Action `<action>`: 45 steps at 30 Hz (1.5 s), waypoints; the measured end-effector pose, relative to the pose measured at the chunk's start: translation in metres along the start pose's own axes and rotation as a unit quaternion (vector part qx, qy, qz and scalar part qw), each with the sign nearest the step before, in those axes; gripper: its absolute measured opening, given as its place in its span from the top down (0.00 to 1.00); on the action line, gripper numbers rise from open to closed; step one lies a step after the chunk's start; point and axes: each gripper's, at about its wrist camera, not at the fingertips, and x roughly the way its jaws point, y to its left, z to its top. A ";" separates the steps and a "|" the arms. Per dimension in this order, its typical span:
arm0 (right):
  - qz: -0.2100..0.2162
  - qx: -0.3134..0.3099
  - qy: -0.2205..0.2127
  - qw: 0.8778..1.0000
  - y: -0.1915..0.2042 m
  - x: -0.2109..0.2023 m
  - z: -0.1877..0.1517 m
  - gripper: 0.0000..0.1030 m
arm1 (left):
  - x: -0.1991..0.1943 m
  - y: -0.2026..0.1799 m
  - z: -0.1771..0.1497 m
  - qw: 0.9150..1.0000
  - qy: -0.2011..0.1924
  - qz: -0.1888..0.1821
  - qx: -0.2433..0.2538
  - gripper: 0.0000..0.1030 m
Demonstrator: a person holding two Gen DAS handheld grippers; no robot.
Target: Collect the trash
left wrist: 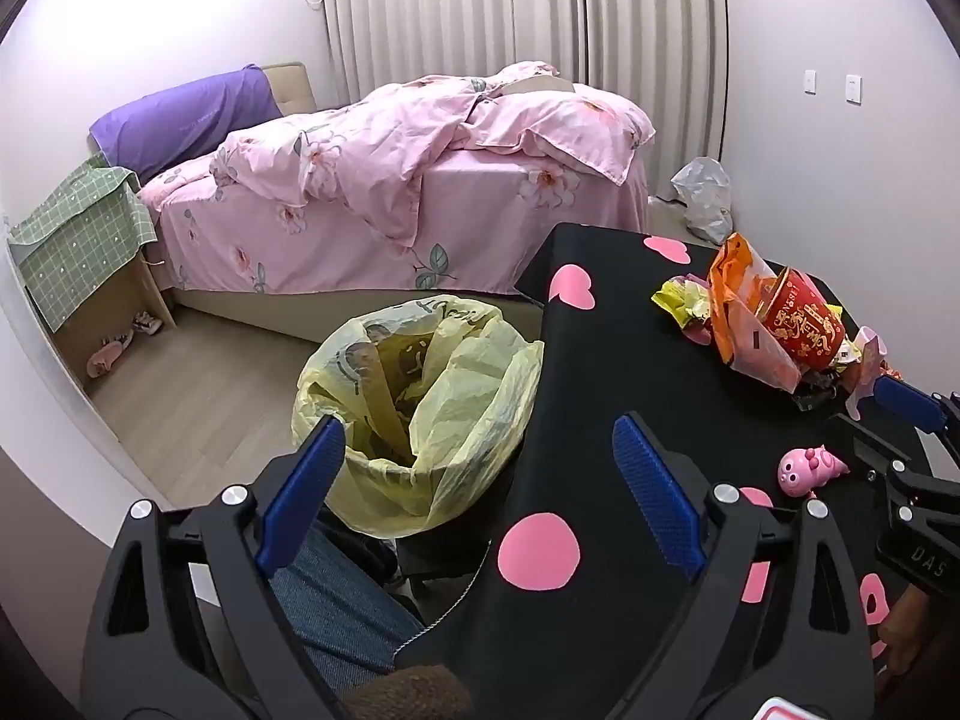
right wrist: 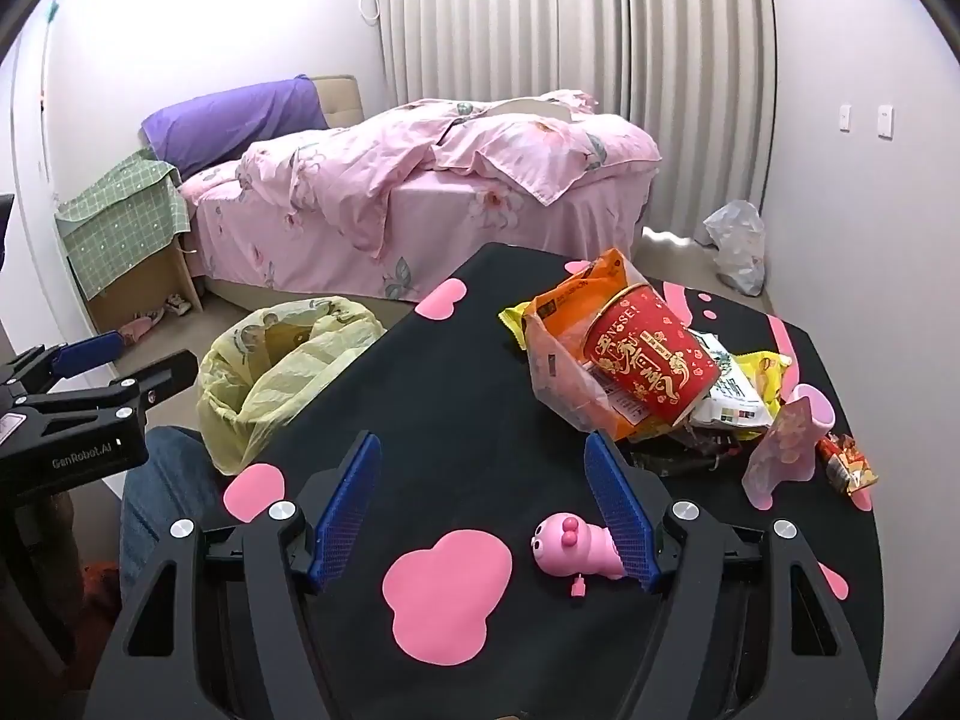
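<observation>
A pile of trash lies on the black table with pink shapes point(right wrist: 480, 396): a red paper cup point(right wrist: 651, 360) on its side, an orange bag point(right wrist: 564, 324), yellow and white wrappers point(right wrist: 735, 390) and a pink cup point(right wrist: 798, 438). The cup point(left wrist: 801, 324) and orange bag point(left wrist: 735, 300) also show in the left wrist view. A bin lined with a yellow bag point(left wrist: 420, 396) stands on the floor left of the table; it shows in the right wrist view too point(right wrist: 282, 360). My left gripper point(left wrist: 480, 480) is open and empty above the bin's edge. My right gripper point(right wrist: 480, 480) is open and empty over the table, short of the pile.
A pink pig toy point(right wrist: 576, 546) lies on the table by my right gripper's right finger. A bed with pink bedding point(right wrist: 420, 198) fills the back. A nightstand under a green cloth point(right wrist: 126, 228) stands at left. A white plastic bag point(right wrist: 741, 246) lies on the floor at right.
</observation>
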 end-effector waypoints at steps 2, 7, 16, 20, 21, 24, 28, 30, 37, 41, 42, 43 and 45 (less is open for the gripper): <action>-0.001 0.000 -0.002 1.000 0.000 -0.001 0.000 0.34 | 0.001 0.001 -0.001 1.000 0.000 0.000 -0.001 0.16; -0.001 0.001 -0.001 1.000 0.000 0.000 0.000 0.34 | 0.001 0.002 0.001 1.000 0.001 0.000 -0.001 0.16; -0.001 0.002 -0.001 1.000 0.000 -0.001 0.000 0.34 | 0.001 0.001 0.002 1.000 0.002 0.000 -0.001 0.16; 0.000 0.002 0.000 1.000 -0.001 -0.001 -0.001 0.34 | 0.000 0.002 0.002 1.000 0.002 0.000 0.000 0.16; 0.000 0.003 0.000 1.000 -0.001 -0.002 -0.002 0.34 | 0.000 0.002 0.002 1.000 0.002 0.000 0.000 0.16; 0.000 0.006 0.000 1.000 -0.003 -0.001 -0.002 0.34 | 0.001 0.002 0.002 1.000 0.001 0.000 0.000 0.16; 0.000 0.012 0.000 1.000 -0.006 -0.001 -0.004 0.34 | 0.000 0.002 0.001 1.000 0.002 0.000 0.002 0.16; 0.000 0.014 0.000 1.000 -0.008 -0.002 -0.005 0.34 | -0.002 0.003 0.001 1.000 0.001 0.001 0.004 0.16; 0.001 0.017 0.001 1.000 -0.009 -0.002 -0.005 0.34 | -0.005 0.003 0.001 1.000 0.001 0.004 0.005 0.16; 0.002 0.020 0.002 1.000 -0.011 -0.002 -0.006 0.34 | -0.005 0.004 0.001 1.000 0.002 0.004 0.006 0.16; 0.002 0.019 0.002 1.000 -0.011 -0.001 -0.006 0.34 | -0.006 0.005 0.001 1.000 0.002 0.004 0.006 0.16; 0.002 0.019 0.002 1.000 -0.011 -0.002 -0.006 0.34 | -0.006 0.005 0.001 1.000 0.002 0.004 0.006 0.16; 0.002 0.020 0.002 1.000 -0.011 -0.001 -0.006 0.34 | -0.006 0.004 0.001 1.000 0.002 0.004 0.006 0.16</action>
